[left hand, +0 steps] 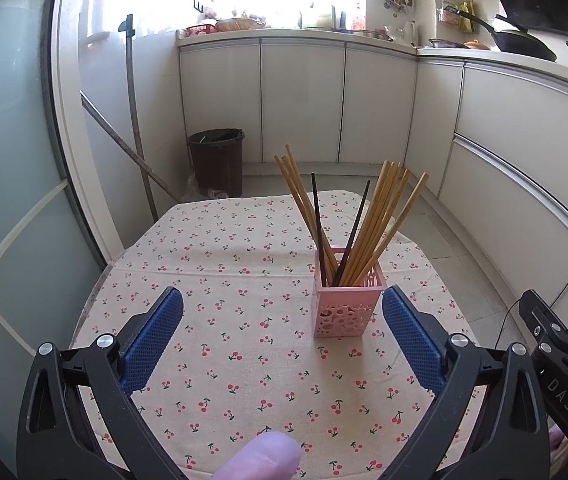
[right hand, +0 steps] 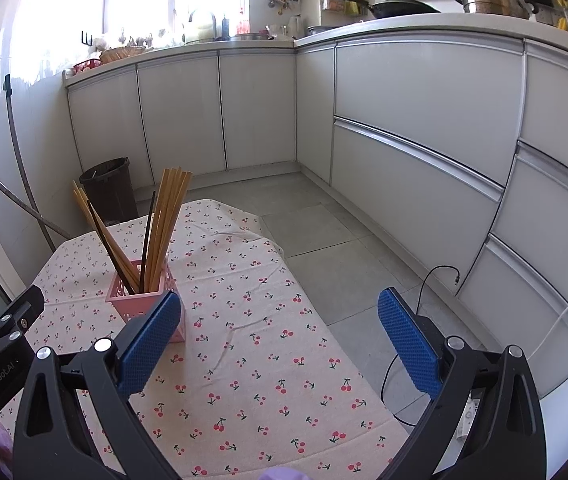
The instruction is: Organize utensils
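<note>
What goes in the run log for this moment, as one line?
left gripper: open, empty | right gripper: open, empty | chopsticks: standing in pink holder | holder: upright on cherry tablecloth

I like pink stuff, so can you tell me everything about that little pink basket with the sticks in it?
The pink basket is a small square holder that looks like plastic, with lacy cut-out holes in its walls. It stands upright on the cherry-print tablecloth, open at the top. Inside lean many light wooden chopsticks and two dark ones, fanning outward. No jaws touch it; both grippers are open and apart from it.
</note>
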